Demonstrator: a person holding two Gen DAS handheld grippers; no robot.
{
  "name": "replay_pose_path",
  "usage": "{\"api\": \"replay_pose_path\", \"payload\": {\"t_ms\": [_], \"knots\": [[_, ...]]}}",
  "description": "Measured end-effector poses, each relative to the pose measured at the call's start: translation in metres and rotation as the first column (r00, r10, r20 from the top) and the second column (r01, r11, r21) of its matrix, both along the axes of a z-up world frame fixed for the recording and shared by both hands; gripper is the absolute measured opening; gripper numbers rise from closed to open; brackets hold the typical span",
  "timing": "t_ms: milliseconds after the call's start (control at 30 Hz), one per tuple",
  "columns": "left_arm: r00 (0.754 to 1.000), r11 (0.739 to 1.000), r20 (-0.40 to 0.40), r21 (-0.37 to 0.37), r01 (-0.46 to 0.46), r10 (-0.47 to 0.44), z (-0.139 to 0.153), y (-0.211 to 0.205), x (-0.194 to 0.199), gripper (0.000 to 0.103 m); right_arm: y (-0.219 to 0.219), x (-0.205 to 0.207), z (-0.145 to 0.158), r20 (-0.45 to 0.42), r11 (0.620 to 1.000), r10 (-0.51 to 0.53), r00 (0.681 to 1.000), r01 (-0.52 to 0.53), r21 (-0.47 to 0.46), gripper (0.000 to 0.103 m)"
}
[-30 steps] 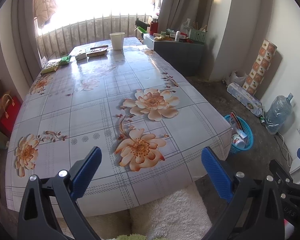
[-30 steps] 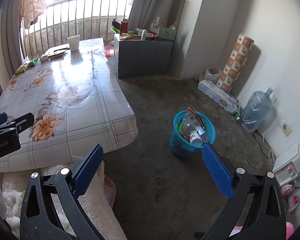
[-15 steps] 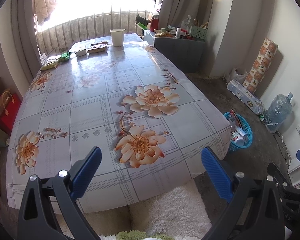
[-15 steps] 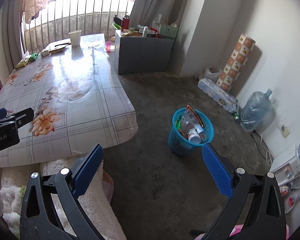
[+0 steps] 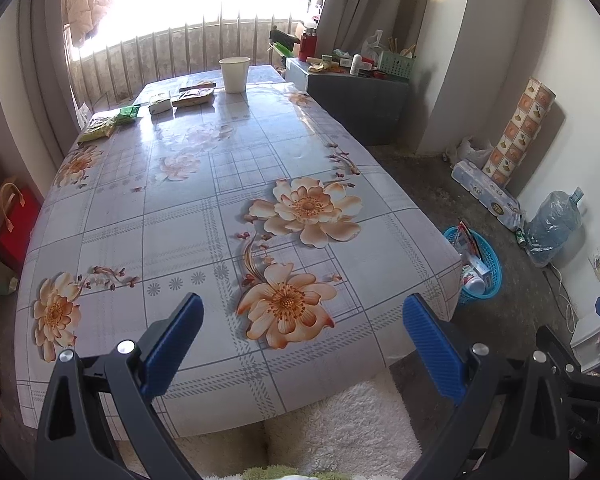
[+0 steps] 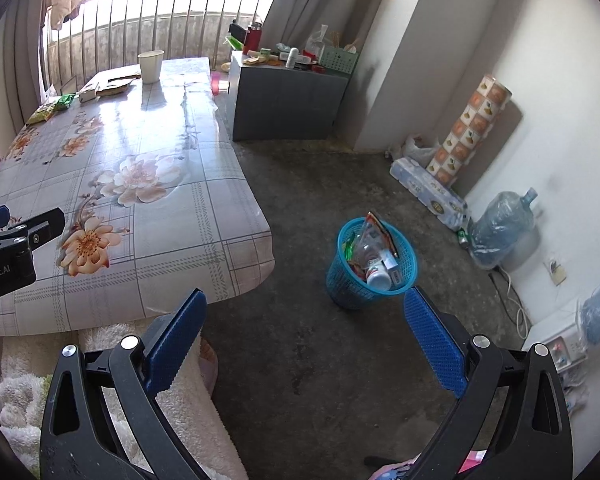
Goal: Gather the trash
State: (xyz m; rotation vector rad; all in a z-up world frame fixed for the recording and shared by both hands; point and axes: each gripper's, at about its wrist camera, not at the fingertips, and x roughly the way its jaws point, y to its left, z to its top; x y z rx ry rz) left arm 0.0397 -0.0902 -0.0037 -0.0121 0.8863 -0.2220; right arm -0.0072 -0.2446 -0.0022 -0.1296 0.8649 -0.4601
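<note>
My left gripper (image 5: 300, 336) hangs open and empty over the near edge of the floral-cloth table (image 5: 180, 240). At the table's far end lie a white paper cup (image 5: 234, 74), a brown snack packet (image 5: 193, 98), a small white box (image 5: 160, 105) and green wrappers (image 5: 112, 122). My right gripper (image 6: 304, 328) is open and empty above the concrete floor, right of the table. A blue mesh trash basket (image 6: 370, 268) holding wrappers and a bottle stands on the floor just beyond its right finger; the same basket (image 5: 478, 268) shows past the table's corner in the left wrist view.
A grey cabinet (image 6: 288, 104) with clutter on top stands behind the table. A patterned roll (image 6: 468, 132), a pack of paper rolls (image 6: 428, 192) and a large water bottle (image 6: 500, 228) line the right wall. A white fluffy rug (image 5: 340, 428) lies under the table's near edge.
Both views have shifted a little; the table and basket sit slightly higher and farther in the frames, as both grippers drew back. Both stay open and empty.
</note>
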Motion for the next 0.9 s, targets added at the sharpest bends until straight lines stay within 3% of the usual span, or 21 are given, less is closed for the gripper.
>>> {"api": "replay_pose_path", "payload": {"t_ms": [900], "knots": [[1.000, 1.000, -0.028, -0.021, 0.005, -0.006, 0.006, 0.005, 0.044, 0.098, 0.000, 0.040, 0.008, -0.037, 1.000, -0.007, 0.999, 0.006, -0.015, 0.095]]}}
